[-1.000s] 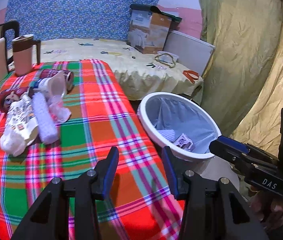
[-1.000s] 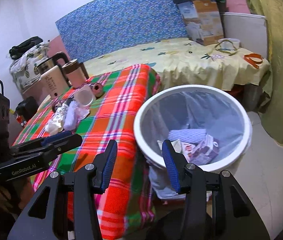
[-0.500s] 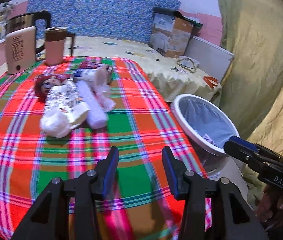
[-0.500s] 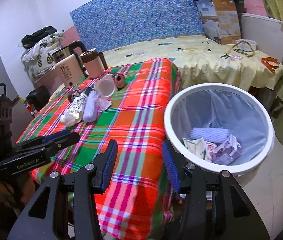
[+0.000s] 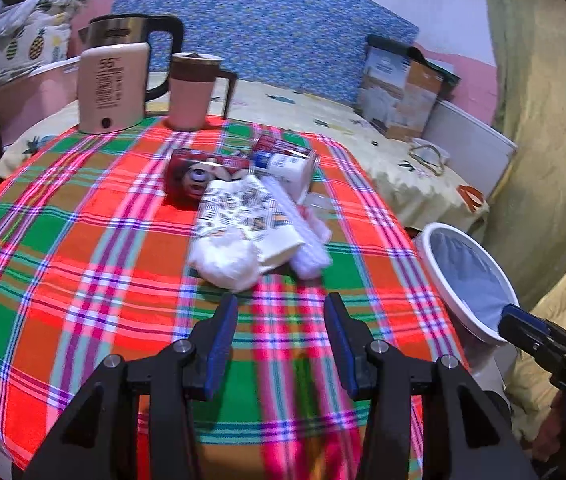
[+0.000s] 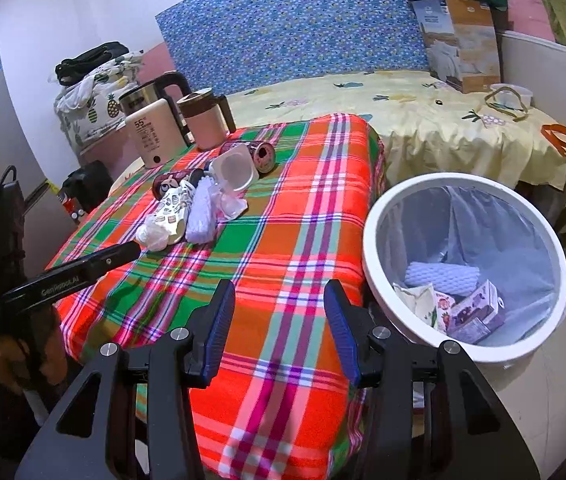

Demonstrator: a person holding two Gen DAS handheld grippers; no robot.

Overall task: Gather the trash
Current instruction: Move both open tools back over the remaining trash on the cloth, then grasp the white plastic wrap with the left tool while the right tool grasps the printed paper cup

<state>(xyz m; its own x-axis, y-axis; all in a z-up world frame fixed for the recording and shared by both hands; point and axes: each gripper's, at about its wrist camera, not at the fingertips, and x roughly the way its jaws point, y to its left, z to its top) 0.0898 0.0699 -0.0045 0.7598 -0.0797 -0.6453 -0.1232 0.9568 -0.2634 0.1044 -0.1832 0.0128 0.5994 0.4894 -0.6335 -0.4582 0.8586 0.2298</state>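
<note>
the left gripper (image 5: 281, 326) is held open and empty above the plaid table (image 5: 83, 264), just short of the trash pile (image 5: 251, 220). the right gripper (image 6: 279, 314) is also open, empty, beside the white bin (image 6: 371, 240), where some trash is seen.

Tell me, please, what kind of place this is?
Most likely a bedroom in a home: a bed with a blue patterned headboard stands behind a plaid-covered table, which holds an electric kettle and wrappers, beside a lined trash bin.
</note>
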